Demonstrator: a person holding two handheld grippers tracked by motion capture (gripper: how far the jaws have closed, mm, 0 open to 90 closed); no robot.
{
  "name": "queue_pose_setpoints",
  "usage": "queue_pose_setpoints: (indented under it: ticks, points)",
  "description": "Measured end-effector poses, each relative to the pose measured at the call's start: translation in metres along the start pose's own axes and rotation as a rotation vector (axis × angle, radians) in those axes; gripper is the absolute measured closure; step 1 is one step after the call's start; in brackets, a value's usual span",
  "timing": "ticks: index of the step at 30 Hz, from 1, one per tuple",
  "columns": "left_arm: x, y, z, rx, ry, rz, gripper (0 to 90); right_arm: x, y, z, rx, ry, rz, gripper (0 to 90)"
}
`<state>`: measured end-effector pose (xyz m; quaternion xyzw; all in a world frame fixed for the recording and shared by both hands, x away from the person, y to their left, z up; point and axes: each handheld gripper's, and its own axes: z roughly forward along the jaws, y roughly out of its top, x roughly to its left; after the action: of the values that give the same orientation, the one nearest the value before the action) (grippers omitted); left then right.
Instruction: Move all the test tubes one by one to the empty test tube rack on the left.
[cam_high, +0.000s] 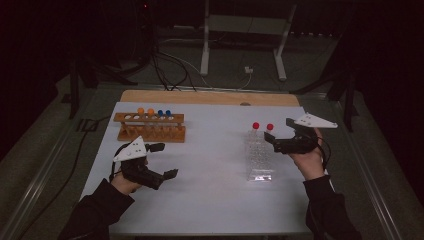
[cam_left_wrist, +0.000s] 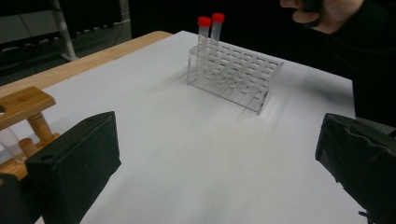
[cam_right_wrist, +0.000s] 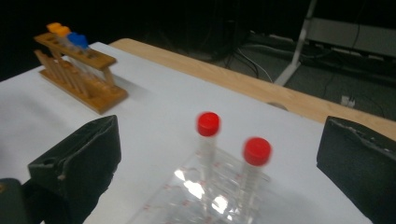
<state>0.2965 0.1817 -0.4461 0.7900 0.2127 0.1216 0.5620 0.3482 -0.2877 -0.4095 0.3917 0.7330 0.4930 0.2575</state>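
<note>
My right gripper (cam_high: 276, 140) sits at the right of the high view, jaws spread wide and holding nothing, just beside the far end of the clear rack (cam_high: 259, 156). In its own view, two red-capped tubes (cam_right_wrist: 208, 140) stand upright in that rack between my jaws, low centre. My left gripper (cam_high: 163, 161) rests lower left, jaws wide apart and empty. Just above it, upper left, the wooden rack (cam_high: 151, 127) carries orange-capped and blue-capped tubes (cam_high: 154, 113) on the white table (cam_high: 210, 190).
</note>
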Motion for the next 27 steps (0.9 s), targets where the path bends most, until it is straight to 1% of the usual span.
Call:
queue_pose_setpoints:
  ticks: [4, 6, 7, 8, 10, 11, 12, 14, 15, 17, 18, 19, 20, 22, 23, 25, 26, 27]
  points:
    - [0.000, -0.001, 0.001, -0.002, 0.000, 0.001, 0.7, -0.014, -0.009, 0.007, 0.022, -0.019, 0.029, 0.0]
    - [0.000, -0.002, 0.002, 0.001, 0.002, 0.000, 0.7, -0.015, -0.011, 0.009, 0.028, -0.022, 0.030, 0.0]
    - [0.000, -0.003, 0.003, 0.001, 0.001, 0.000, 0.7, -0.017, -0.013, 0.012, 0.035, -0.032, 0.033, 0.0]
    - [0.000, -0.003, 0.003, 0.002, -0.003, -0.002, 0.7, -0.018, -0.014, 0.014, 0.043, -0.026, 0.035, 0.0]
    - [-0.001, -0.004, 0.004, 0.009, 0.001, 0.005, 0.7, -0.020, -0.017, 0.019, 0.064, -0.035, 0.031, 0.3]
    - [-0.001, -0.004, 0.005, 0.010, -0.001, 0.005, 0.7, -0.022, -0.019, 0.020, 0.069, -0.029, 0.035, 4.1]
    - [-0.001, -0.004, 0.005, 0.012, -0.001, 0.005, 0.7, -0.022, -0.021, 0.023, 0.072, -0.047, 0.036, 6.9]
    - [-0.002, -0.005, 0.005, 0.020, 0.001, 0.008, 0.7, -0.024, -0.024, 0.026, 0.084, -0.047, 0.043, 9.5]
    - [-0.002, -0.005, 0.006, 0.022, 0.005, 0.014, 0.7, -0.025, -0.026, 0.028, 0.092, -0.057, 0.047, 16.4]
    - [-0.002, -0.005, 0.006, 0.023, 0.001, 0.013, 0.7, -0.025, -0.030, 0.033, 0.103, -0.065, 0.055, 19.2]
    - [-0.002, -0.006, 0.007, 0.026, 0.003, 0.014, 0.7, -0.025, -0.032, 0.035, 0.119, -0.066, 0.055, 21.8]
    - [-0.002, -0.006, 0.007, 0.026, 0.002, 0.013, 0.6, -0.024, -0.036, 0.040, 0.135, -0.073, 0.057, 26.3]
    - [-0.002, -0.007, 0.007, 0.029, 0.000, 0.013, 0.6, -0.024, -0.036, 0.040, 0.135, -0.073, 0.057, 26.3]
    - [-0.002, -0.007, 0.007, 0.030, -0.001, 0.012, 0.7, -0.024, -0.039, 0.044, 0.148, -0.072, 0.054, 35.6]
    - [-0.002, -0.007, 0.008, 0.030, 0.000, 0.012, 0.7, -0.024, -0.040, 0.046, 0.156, -0.080, 0.052, 39.1]
    - [-0.002, -0.008, 0.007, 0.027, 0.000, 0.010, 0.7, -0.025, -0.041, 0.050, 0.170, -0.083, 0.063, 47.4]
    - [-0.001, -0.008, 0.007, 0.025, -0.001, 0.008, 0.7, -0.025, -0.042, 0.051, 0.176, -0.091, 0.068, 50.1]
    - [-0.001, -0.008, 0.007, 0.025, 0.001, 0.008, 0.7, -0.025, -0.042, 0.052, 0.169, -0.079, 0.073, 53.1]
